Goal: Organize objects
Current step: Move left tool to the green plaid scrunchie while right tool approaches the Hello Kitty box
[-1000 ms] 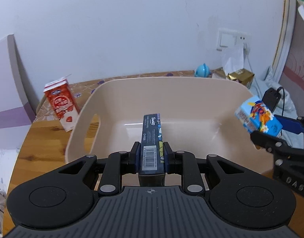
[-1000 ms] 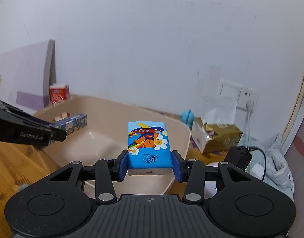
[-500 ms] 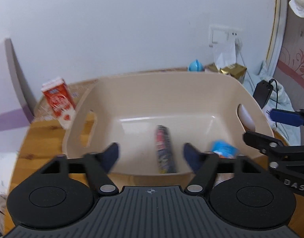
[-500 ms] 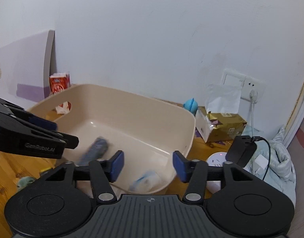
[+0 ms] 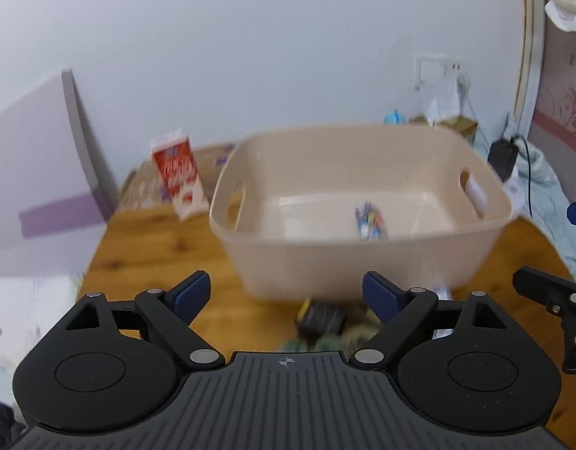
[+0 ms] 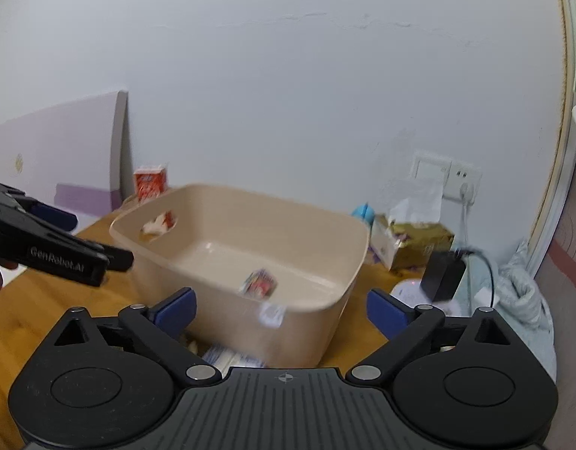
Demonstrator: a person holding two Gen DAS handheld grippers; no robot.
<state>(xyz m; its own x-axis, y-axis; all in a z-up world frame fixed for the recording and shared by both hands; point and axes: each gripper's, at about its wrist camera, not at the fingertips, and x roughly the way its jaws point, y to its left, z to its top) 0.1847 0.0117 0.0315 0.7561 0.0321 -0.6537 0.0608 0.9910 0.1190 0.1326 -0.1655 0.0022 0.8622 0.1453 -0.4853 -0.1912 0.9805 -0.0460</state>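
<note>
A beige plastic bin [image 5: 363, 262] stands on the wooden table; it also shows in the right wrist view [image 6: 310, 322]. A dark patterned box [image 5: 370, 221] lies on its floor, blurred, and shows in the right wrist view [image 6: 259, 283]. My left gripper [image 5: 284, 294] is open and empty, in front of the bin. My right gripper [image 6: 280, 309] is open and empty, near the bin's front right corner. The blue tissue pack is not visible. Small dark objects [image 5: 321, 318] lie on the table in front of the bin.
A red milk carton [image 5: 179, 176] stands left of the bin, by a lilac board [image 5: 44, 172]. A gold tissue box [image 6: 415, 243], a black charger [image 6: 443, 273] and a blue toy [image 6: 363, 213] are at the right. White packets [image 6: 227, 356] lie below my right gripper.
Both grippers opened and let their loads fall into the bin, then pulled back and up. The dark box now lies on the bin floor.
</note>
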